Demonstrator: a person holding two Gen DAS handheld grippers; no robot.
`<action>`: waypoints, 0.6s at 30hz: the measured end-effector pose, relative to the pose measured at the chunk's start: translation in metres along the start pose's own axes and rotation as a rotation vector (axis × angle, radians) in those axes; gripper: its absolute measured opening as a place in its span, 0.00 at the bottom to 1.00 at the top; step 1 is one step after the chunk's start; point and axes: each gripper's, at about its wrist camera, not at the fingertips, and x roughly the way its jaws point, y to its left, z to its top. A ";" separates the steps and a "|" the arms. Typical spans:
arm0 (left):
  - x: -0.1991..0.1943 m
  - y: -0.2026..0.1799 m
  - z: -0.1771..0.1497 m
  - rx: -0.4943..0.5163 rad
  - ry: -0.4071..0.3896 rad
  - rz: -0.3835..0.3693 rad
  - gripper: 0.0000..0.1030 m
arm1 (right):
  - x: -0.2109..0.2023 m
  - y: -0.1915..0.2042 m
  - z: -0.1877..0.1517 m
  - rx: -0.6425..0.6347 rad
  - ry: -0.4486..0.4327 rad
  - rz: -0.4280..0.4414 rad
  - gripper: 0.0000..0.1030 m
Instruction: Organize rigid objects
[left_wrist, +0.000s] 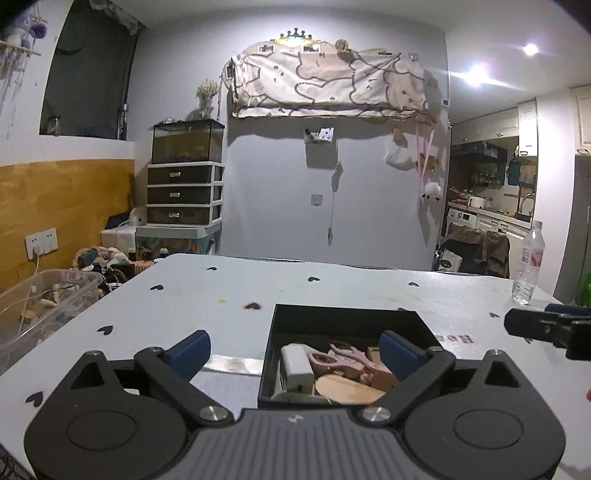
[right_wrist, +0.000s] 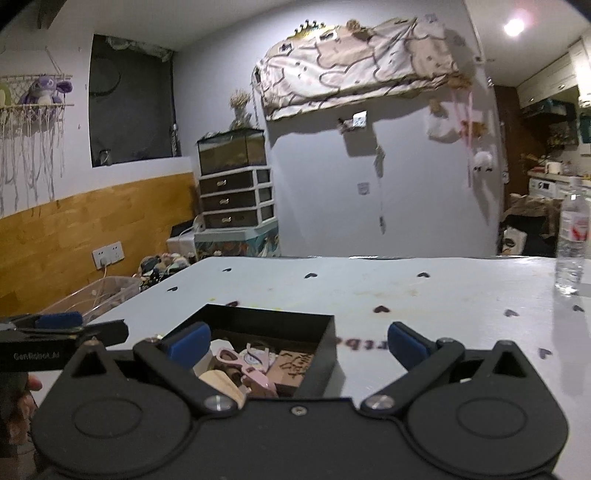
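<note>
A black open box (left_wrist: 343, 317) (right_wrist: 280, 317) sits on the white table, holding a white charger block (left_wrist: 295, 365), a pink clip (left_wrist: 343, 360) (right_wrist: 240, 360), round wooden pieces (left_wrist: 347, 389) (right_wrist: 221, 380) and a brown carved block (right_wrist: 291, 365). My left gripper (left_wrist: 295, 349) hovers wide open just in front of the box, nothing between its blue pads. My right gripper (right_wrist: 299, 343) is also wide open and empty, at the box's right front corner. Each gripper shows at the edge of the other's view.
White table (left_wrist: 332, 284) with black heart stickers. A clear water bottle (left_wrist: 529, 264) (right_wrist: 572, 236) stands at the far right. A clear plastic bin (left_wrist: 40, 306) sits beside the table's left edge. A silver strip (left_wrist: 232, 363) lies left of the box. Drawers and a tank stand behind.
</note>
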 end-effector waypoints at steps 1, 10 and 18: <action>-0.004 -0.001 -0.003 0.000 -0.005 -0.001 0.97 | -0.006 -0.001 -0.003 -0.001 -0.007 -0.004 1.00; -0.038 -0.012 -0.018 0.023 -0.050 -0.003 1.00 | -0.051 0.000 -0.027 -0.021 -0.051 -0.062 1.00; -0.055 -0.020 -0.027 0.053 -0.065 -0.021 1.00 | -0.075 -0.003 -0.036 -0.022 -0.079 -0.105 1.00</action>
